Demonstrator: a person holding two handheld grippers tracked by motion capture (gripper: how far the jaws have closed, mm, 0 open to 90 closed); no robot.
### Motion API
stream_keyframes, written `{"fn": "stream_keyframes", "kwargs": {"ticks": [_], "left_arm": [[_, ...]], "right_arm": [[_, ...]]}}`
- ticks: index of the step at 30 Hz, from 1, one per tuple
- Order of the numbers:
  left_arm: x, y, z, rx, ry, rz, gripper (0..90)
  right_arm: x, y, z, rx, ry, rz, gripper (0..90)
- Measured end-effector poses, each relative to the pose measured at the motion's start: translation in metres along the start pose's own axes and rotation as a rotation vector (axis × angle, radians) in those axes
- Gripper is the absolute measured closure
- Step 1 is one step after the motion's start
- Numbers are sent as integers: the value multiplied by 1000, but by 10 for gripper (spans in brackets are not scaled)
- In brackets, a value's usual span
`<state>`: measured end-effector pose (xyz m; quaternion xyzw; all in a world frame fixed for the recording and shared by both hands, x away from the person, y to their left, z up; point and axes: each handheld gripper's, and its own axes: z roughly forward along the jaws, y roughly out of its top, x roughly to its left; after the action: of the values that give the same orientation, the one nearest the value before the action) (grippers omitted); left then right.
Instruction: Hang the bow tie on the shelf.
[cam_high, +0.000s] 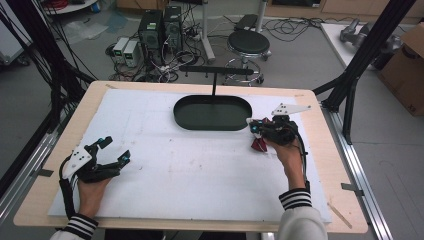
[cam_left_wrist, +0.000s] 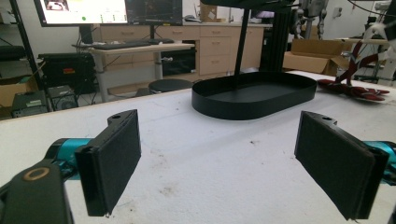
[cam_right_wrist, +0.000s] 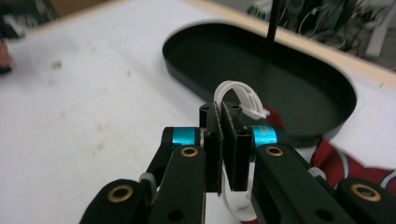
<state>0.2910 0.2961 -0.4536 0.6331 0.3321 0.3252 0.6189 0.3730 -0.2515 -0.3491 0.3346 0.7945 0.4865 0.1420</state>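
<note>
My right gripper (cam_high: 256, 129) sits just right of the black oval tray (cam_high: 212, 125), shut on the hook of a small white hanger (cam_right_wrist: 238, 91). A red garment (cam_high: 259, 145) hangs from it and rests on the white mat; red cloth (cam_right_wrist: 345, 163) shows under the jaws in the right gripper view. At the mat's left, my left gripper (cam_high: 115, 149) is open with nothing between its pads (cam_left_wrist: 112, 163). Ahead of it in the left gripper view stands the tray (cam_left_wrist: 243, 109), with the red garment (cam_left_wrist: 355, 88) beyond at the right.
A black T-shaped stand (cam_high: 215, 70) rises behind the tray, its pole (cam_left_wrist: 242, 42) at the tray's far rim. The white mat (cam_high: 200, 170) covers most of the wooden table. Beyond the table stand a stool (cam_high: 248, 42), computers (cam_high: 160, 30) and a cardboard box (cam_high: 407, 65).
</note>
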Motion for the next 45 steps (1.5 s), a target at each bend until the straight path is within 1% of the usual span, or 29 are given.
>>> {"fn": "stream_keyframes", "kwargs": {"ticks": [1, 2, 3, 4, 5, 7, 8, 9, 10, 14, 17, 19, 20, 21, 22, 23, 24, 26, 28, 33, 37, 38, 39, 40, 41, 42, 45], "left_arm": [[0, 0, 0, 0, 1, 1, 149], [0, 0, 0, 0, 1, 1, 149], [0, 0, 0, 1, 1, 1, 149], [0, 0, 0, 1, 1, 1, 149], [0, 0, 0, 1, 1, 1, 149], [0, 0, 0, 1, 1, 1, 148], [0, 0, 0, 1, 1, 1, 149], [0, 0, 0, 1, 2, 2, 149], [0, 0, 0, 2, 0, 3, 149], [0, 0, 0, 1, 1, 4, 149], [0, 0, 0, 1, 1, 0, 149], [0, 0, 0, -1, 2, -1, 149], [0, 0, 0, 1, 1, -1, 149], [0, 0, 0, 1, 1, -1, 149], [0, 0, 0, 0, 1, -2, 148], [0, 0, 0, -1, 1, -3, 148], [0, 0, 0, -1, 2, -3, 148], [1, 0, 0, -1, 1, -7, 148], [1, 0, 0, -1, 1, -7, 149], [1, 0, 0, -3, 3, -14, 149], [1, 0, 0, 1, 2, -14, 149], [1, 0, 0, 0, 1, -14, 149], [1, 0, 0, 1, 1, -15, 149], [2, 0, 0, 1, 1, -14, 149], [2, 0, 0, 1, 1, -15, 149], [2, 0, 0, 2, 1, -14, 149], [2, 0, 0, 0, 1, -17, 149]], "right_arm": [[1, 4, -3, -55, -8, 16, 874], [1, 4, -3, -55, -8, 16, 874], [1, 6, -5, -74, -11, 27, 874], [2, 11, -7, -111, -23, 46, 874], [4, 13, -8, -130, -30, 52, 874], [7, 20, -7, -168, -45, 49, 874], [9, 23, -7, -179, -54, 46, 874], [9, 23, -7, -179, -54, 46, 874], [12, 29, -5, -209, -68, 42, 874], [17, 41, 0, -237, -91, 36, 874], [20, 51, 3, -278, -117, 50, 874], [21, 57, 5, -295, -136, 55, 874], [20, 63, 7, -313, -149, 60, 874], [20, 63, 7, -313, -149, 60, 874], [20, 68, 10, -332, -170, 67, 874], [19, 71, 11, -339, -182, 70, 874], [19, 71, 11, -339, -182, 70, 874], [16, 77, 16, -361, -218, 84, 874], [15, 79, 17, -366, -226, 88, 874], [11, 88, 26, -399, -276, 107, 874], [7, 95, 36, -401, -310, 101, 874], [6, 97, 40, -400, -312, 108, 874], [4, 98, 44, -407, -319, 104, 874], [3, 98, 47, -403, -322, 116, 874], [0, 99, 55, -406, -314, 129, 874], [0, 99, 55, -406, -314, 129, 874], [-2, 100, 66, -398, -325, 129, 874]]}}
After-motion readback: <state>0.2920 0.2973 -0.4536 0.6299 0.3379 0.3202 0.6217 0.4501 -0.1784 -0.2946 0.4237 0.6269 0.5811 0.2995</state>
